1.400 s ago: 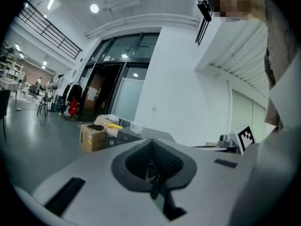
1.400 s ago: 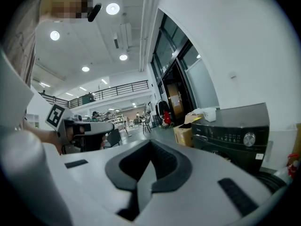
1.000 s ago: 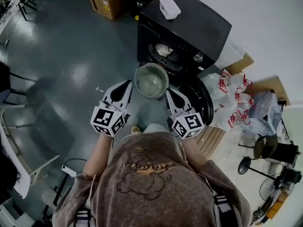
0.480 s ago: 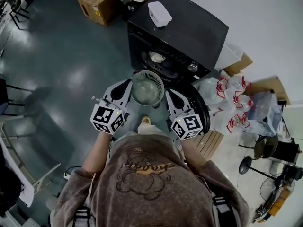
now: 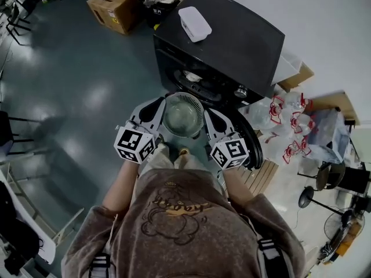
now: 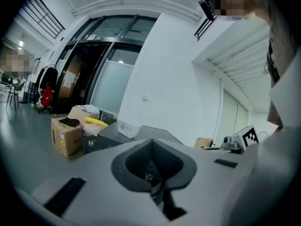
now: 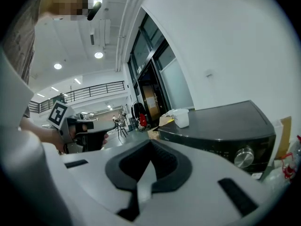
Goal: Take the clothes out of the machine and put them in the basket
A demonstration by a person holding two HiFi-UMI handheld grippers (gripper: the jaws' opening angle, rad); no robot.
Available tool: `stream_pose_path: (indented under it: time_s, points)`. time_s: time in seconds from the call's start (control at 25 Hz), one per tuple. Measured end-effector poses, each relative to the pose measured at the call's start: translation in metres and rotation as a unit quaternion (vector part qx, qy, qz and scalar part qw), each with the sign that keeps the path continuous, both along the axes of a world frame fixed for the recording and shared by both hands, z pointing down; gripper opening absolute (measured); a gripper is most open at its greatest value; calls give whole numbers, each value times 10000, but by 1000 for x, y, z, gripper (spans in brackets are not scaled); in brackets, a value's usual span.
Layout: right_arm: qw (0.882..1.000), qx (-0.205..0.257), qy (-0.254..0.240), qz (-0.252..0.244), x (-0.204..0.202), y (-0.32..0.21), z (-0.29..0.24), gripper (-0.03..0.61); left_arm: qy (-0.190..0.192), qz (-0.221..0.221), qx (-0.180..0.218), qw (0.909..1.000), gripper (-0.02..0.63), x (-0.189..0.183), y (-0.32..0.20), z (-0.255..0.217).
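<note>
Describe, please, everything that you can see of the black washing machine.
The washing machine is a black, boxy front-loader with a flat matte top and a silver knob on its front panel. Its round door hangs open, to the right in the head view. Some pale cloth lies in the drum. A white box sits on its top; a round slatted basket stands before the opening.

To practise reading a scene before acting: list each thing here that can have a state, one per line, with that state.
Door, open.
Clothes, inside the machine.
Basket, upright on the floor, looks empty.
Left gripper, shut, empty.
Right gripper, shut, empty.
Cardboard box, open.
</note>
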State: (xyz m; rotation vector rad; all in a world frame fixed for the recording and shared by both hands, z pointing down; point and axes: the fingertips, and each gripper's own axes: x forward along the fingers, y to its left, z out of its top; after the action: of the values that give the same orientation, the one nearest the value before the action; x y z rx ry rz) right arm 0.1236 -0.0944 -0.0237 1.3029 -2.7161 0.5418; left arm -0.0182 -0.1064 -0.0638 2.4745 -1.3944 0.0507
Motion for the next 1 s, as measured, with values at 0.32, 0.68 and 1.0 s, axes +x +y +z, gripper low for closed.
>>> stream_pose_path:
  time_s: [0.32,0.68,1.0]
  points:
    - [9976,-79,-17,684,-26,-48,16,-3,25,670,-105,9977,8,-22,-65,22]
    - [9959,-187,36,882,-35,-84,77,-3,126,825,-53,9965,7,-26,-118,81]
    - [9966,59,170,803,-22,-114,178,-3,264,592,47,9979,7,-19,-143,184]
